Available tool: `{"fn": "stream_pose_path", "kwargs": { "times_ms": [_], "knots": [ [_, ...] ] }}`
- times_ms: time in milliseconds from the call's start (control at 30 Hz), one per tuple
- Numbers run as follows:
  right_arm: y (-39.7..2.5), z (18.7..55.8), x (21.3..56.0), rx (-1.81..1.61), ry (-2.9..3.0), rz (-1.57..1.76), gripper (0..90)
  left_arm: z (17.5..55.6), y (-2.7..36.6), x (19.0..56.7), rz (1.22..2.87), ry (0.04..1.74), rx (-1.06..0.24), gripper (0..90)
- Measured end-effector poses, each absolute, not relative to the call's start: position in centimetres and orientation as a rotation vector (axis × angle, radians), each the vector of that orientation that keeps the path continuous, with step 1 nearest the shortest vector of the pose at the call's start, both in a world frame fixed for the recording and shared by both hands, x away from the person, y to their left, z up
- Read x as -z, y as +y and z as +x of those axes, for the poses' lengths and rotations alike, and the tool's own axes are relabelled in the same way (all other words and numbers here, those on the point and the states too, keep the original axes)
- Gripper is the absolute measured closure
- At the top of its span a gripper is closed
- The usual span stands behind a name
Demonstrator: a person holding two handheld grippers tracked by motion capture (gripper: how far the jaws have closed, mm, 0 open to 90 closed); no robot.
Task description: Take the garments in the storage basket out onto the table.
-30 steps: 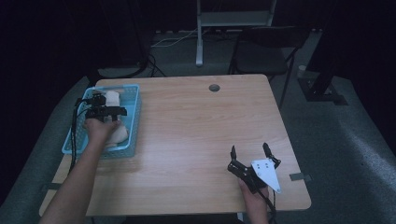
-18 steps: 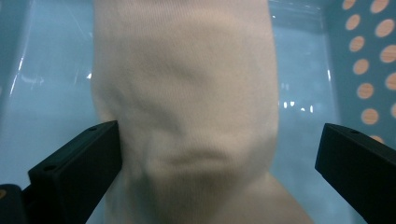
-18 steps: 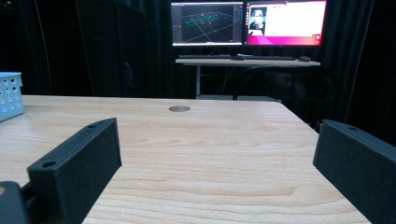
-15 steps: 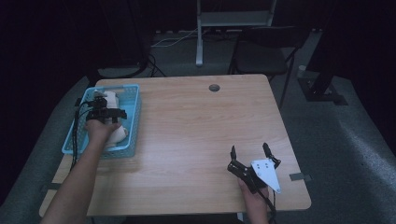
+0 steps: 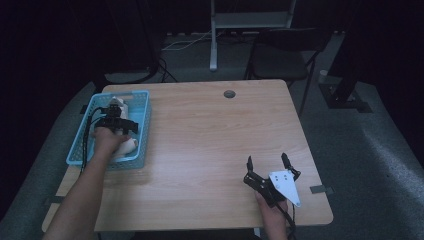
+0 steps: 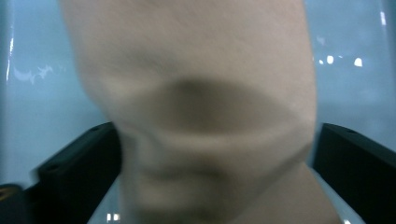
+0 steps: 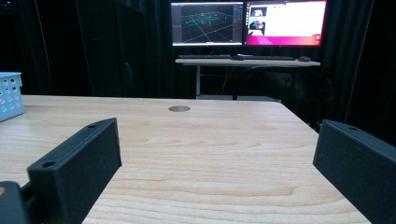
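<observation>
The left claw (image 5: 116, 111) reaches into the light blue perforated plastic basket (image 5: 141, 131), its jaws spread either side of a pale cream soft lump (image 6: 196, 112) directly ahead (not yet pinched). The right claw (image 5: 267, 165), released and empty, rests on the wooden bench (image 5: 210, 140), well apart.

Black gripper (image 5: 267, 164), grey triangular plate

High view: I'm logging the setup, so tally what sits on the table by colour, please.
Blue: 1, the basket
Cream: 1 soft cream item in the basket; more may be hidden under the left gripper
Black: 2, the left gripper and the right gripper
Total: 4
</observation>
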State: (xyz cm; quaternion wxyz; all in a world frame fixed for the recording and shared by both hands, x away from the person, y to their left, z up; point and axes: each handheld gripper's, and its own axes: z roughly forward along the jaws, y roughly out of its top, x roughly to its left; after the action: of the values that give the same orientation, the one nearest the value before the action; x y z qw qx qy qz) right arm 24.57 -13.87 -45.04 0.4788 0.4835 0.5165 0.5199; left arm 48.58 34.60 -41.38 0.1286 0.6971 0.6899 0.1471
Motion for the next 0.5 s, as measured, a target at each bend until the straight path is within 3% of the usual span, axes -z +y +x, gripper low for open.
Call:
{"fn": "stream_pose_path", "kwargs": {
  "times_ms": [233, 367, 500],
  "knots": [
    [-13.9, 24.6, 45.0, -1.267, 1.261, 1.180, 0.2, 48.1, 35.5, 40.6, 2.104, 1.899, -0.409, 53.4],
    [-13.8, 24.6, 45.0, -1.262, 1.259, 1.182, 0.2, 48.3, 36.2, 40.4, 2.050, 1.931, -0.345, 58.4],
    [-13.8, 24.6, 45.0, -1.260, 1.258, 1.181, 0.2, 48.2, 36.0, 40.5, 2.052, 1.933, -0.367, 59.2]
  ]
}}
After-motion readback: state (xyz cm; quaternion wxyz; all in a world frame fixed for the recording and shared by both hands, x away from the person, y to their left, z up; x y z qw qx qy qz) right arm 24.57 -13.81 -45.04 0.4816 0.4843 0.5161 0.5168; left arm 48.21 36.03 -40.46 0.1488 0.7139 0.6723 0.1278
